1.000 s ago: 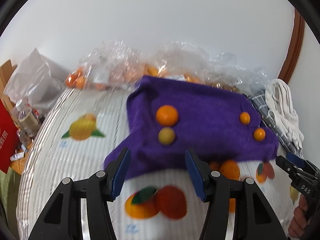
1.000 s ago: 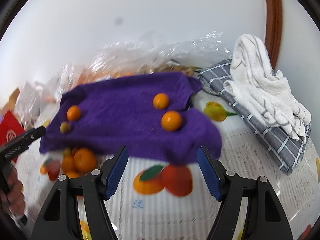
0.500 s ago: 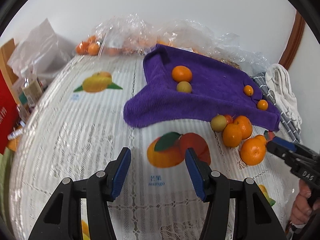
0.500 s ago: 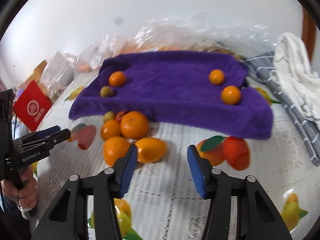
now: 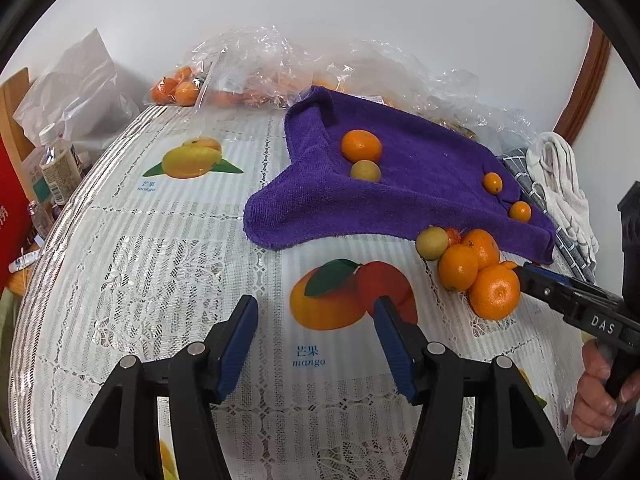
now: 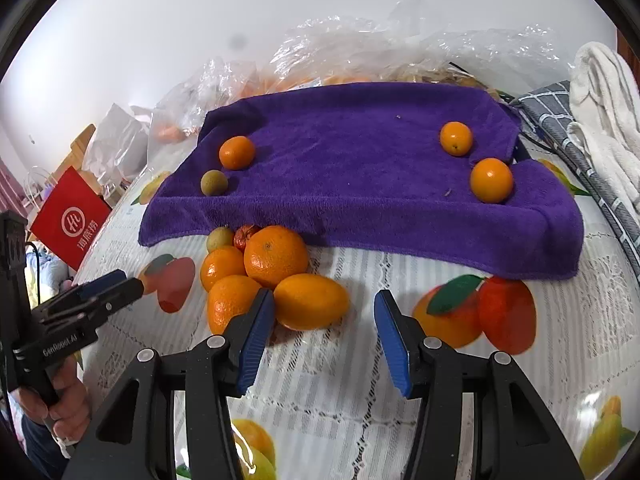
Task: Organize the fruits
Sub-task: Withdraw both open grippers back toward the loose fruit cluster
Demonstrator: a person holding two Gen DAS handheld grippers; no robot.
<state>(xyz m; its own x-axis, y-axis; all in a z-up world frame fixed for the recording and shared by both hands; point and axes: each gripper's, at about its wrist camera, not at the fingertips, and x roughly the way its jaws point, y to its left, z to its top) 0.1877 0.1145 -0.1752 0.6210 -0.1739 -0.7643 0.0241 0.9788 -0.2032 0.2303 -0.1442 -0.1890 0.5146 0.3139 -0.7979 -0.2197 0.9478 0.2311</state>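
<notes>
Both your tools, left [image 5: 316, 336] and right [image 6: 324, 330], stand open and hold nothing. Four fruits lie on the purple towel [image 6: 360, 176]; six fruits [image 6: 276, 260] crowd together at its front edge on the bench [image 6: 560, 340], just before your right tool.

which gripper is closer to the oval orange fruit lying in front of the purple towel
Right. The right gripper has the oval orange fruit just ahead of its open fingers; the left gripper hovers open over bare tablecloth, off to the pile's left.

Four small fruits [image 6: 491, 180] sit on the purple towel [image 6: 360, 168]; a touching orange cluster [image 6: 275, 262] lies at its front edge.
</notes>
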